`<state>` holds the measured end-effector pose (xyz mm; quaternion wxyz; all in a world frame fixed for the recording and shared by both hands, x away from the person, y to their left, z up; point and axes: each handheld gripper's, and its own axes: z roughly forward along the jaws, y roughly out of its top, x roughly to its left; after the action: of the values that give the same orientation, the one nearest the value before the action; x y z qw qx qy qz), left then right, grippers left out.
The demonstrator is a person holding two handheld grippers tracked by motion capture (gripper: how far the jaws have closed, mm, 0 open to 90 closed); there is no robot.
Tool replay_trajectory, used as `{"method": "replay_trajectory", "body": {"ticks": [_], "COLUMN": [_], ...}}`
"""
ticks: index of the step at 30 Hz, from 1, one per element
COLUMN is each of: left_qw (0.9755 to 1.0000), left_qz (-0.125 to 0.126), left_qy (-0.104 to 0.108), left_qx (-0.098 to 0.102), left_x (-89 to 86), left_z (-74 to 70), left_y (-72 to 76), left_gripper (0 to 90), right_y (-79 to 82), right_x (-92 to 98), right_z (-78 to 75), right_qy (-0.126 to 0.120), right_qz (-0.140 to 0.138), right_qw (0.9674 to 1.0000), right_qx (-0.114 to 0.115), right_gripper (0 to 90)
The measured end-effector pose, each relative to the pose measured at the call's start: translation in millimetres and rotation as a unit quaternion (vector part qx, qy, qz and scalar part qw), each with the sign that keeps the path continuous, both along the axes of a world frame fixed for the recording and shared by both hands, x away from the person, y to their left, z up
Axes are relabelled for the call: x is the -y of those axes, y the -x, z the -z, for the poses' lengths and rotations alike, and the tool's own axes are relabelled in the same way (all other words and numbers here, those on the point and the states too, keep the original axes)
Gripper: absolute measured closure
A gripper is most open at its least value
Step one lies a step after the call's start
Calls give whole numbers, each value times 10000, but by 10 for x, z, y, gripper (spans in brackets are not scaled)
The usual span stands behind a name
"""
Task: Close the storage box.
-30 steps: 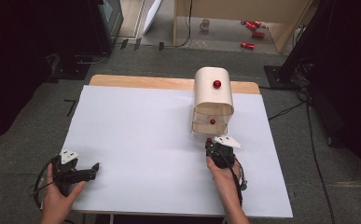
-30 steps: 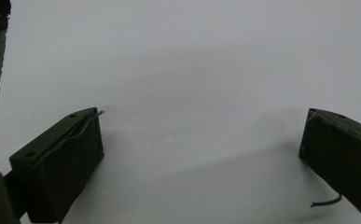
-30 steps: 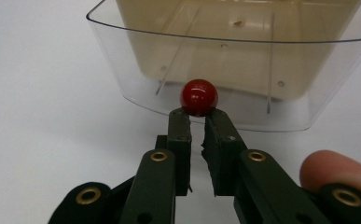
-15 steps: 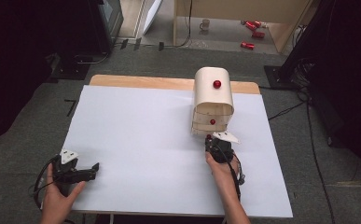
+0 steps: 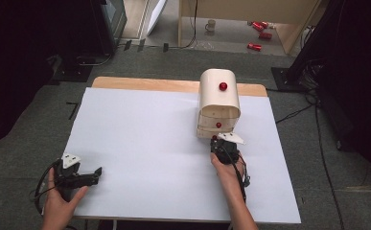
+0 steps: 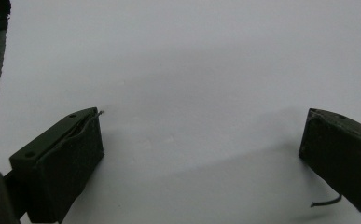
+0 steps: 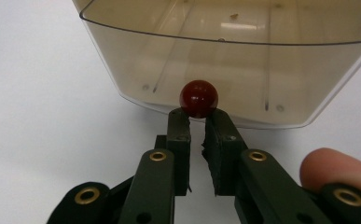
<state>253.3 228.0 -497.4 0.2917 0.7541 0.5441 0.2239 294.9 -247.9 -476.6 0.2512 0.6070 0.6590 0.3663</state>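
A: Where does the red knob sit relative to the right gripper?

B: Directly ahead of the tips, touching them. The jaws are nearly closed with a thin gap; the knob rests at their very ends (pinched or just touched, I can't say). It belongs to the clear drawer, which sits partly out, its long axis running straight away from the gripper.

A: And from above?

B: The small cabinet stands at the far right of the white table; the right gripper is at its lower drawer front. A second red knob sits higher on the rounded top.

A: The left gripper?

B: Well apart, near the front left corner, jaws spread wide over bare table, holding nothing. The right hand is clearly the nearer one.

A: Any writing?

B: None legible.
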Motion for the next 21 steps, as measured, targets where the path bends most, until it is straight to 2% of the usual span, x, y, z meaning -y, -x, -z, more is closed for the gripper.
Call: {"method": "replay_trajectory", "body": {"ticks": [4, 6, 7, 10, 11, 12, 13, 14, 15, 18, 21], "left_qw": [10000, 10000, 10000, 10000, 10000, 10000, 10000, 10000, 10000, 10000, 10000], "left_qz": [0, -1, 0, 0, -1, 0, 0, 0, 1, -1, 0], "left_qy": [-1, 0, -1, -2, 0, -1, 1, 1, 0, 0, -1], "left_qx": [0, 1, 1, 1, 0, 1, 2, 2, 2, 1, 0], "left_x": [0, 0, 0, 0, 0, 0, 0, 0, 0, 0, 0], "left_z": [0, 0, 0, 0, 0, 0, 0, 0, 0, 0, 0], "left_y": [0, 0, 0, 0, 0, 0, 0, 0, 0, 0, 0], "left_gripper": [0, 0, 0, 0, 0, 0, 0, 0, 0, 0, 0], "right_y": [-8, 2, 9, 40, 52, 56, 72, 72, 124, 167, 267], "right_x": [5, 18, 24, 35, 44, 56, 74, 74, 111, 149, 271], "right_z": [12, 15, 16, 12, 10, 11, 12, 12, 5, -1, -21], "right_qy": [1, -105, -141, -49, -61, -47, -70, -70, -47, -23, 82], "right_qz": [-15, -55, -115, -183, -228, -289, -392, -392, -481, -550, -478], "right_qw": [10000, 9999, 9998, 9998, 9997, 9995, 9991, 9991, 9988, 9984, 9988], "right_qx": [4, 20, 51, 46, -21, -66, -133, -133, -97, -96, -98], "right_gripper": [782, 674, 579, 327, 210, 148, 127, 127, 83, 36, 13]}}
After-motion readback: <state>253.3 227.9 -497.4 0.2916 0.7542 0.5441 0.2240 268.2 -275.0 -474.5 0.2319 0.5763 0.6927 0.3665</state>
